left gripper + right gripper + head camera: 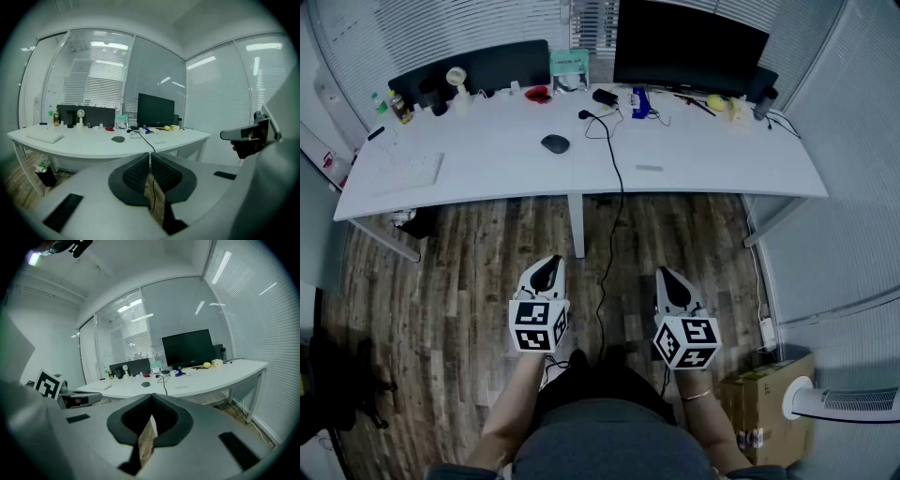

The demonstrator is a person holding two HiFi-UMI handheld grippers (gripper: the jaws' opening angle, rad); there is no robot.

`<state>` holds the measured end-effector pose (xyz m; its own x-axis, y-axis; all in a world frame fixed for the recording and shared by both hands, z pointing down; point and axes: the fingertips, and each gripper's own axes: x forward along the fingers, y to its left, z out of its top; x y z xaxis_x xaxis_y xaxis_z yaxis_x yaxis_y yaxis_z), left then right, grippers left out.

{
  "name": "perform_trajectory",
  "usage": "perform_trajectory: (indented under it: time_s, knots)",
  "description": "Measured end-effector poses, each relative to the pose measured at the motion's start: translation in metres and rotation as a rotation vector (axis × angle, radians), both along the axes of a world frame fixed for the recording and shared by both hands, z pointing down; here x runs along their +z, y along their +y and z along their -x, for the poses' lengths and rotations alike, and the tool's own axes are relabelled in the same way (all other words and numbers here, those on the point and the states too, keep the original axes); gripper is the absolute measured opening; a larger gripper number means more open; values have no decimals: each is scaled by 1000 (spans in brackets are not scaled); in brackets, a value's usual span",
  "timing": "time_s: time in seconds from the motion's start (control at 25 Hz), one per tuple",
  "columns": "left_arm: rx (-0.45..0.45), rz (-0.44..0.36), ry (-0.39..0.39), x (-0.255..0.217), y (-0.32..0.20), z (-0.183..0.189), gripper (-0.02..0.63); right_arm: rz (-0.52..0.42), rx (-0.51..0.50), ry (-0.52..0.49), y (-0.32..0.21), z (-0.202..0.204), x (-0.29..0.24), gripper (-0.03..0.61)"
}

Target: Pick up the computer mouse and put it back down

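1. Keyboard (414, 170) lies on the white desk (487, 178), far ahead and to the left of the left gripper (546, 274); bottles (394, 106) and a small white fan (456, 79) stand beyond it at the desk's back edge.
2. Left gripper: jaws closed together with only a hairline slit, nothing between them; it hangs over the wooden floor (441, 281), well short of the desk.
3. Computer mouse (554, 143): dark, lying on the desk top almost straight ahead of the left gripper and well apart from it; ahead and to the left of the right gripper (673, 284); neither gripper touches it.
4. In the way: the desk's front edge and the white desk leg (577, 225) stand between the left gripper and the mouse.
5. Black cable (615, 187): starts on the desk just right of the mouse, drops over the front edge, and reaches the floor between the two grippers.
6. Right gripper: jaws shut tight, empty; it is over the floor, side by side with the left one.
7. Monitor (689, 45) stands ahead of the right gripper at the desk's back; a cardboard box (759, 403) sits on the floor just right of that gripper.
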<state>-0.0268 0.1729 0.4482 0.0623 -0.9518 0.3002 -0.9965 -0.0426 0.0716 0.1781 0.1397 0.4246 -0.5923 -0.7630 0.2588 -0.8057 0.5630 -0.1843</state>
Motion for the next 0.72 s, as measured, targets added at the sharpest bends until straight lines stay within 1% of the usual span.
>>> perform_trajectory:
  time_s: [0.28, 0.52, 0.72]
  knots:
    - [12, 15, -9, 5, -4, -18, 31, 4, 20, -4, -2, -18, 2, 2]
    - [1, 19, -22, 5, -9, -24, 31, 10, 11, -13, -5, -24, 3, 2]
    - [-11, 28, -24, 9, -14, -26, 31, 14, -16, -44, -9, -24, 5, 3]
